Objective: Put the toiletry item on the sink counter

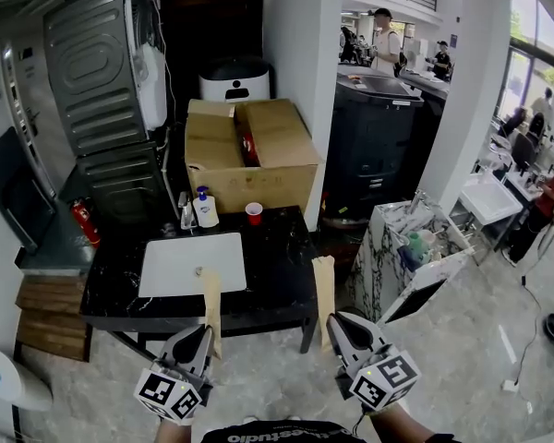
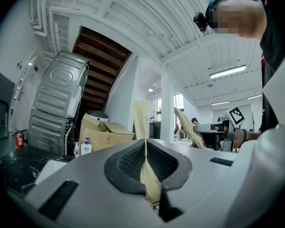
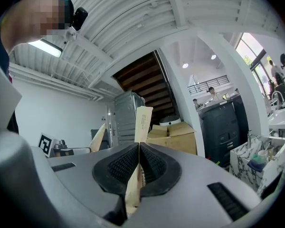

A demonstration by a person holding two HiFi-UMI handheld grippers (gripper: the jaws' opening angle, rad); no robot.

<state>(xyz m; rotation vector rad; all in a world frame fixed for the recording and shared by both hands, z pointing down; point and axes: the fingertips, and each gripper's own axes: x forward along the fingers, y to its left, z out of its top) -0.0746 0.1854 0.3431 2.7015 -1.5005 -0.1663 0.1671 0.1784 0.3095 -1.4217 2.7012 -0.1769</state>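
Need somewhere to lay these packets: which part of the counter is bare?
The black counter is bare right of the sink, in front of the red cup. Behind the sink it is crowded: pump bottle, small bottle, cardboard box.

Pretty open workshop-type space: pale marble-look tile floor (image 1: pixel 452 349), big white square pillar (image 1: pixel 300 53), tall bright windows (image 1: pixel 526 63) on the right, white ribbed ceiling (image 2: pixel 133 13) with lit strip lamps (image 2: pixel 228 71), dark wooden stair underside (image 2: pixel 102 63).
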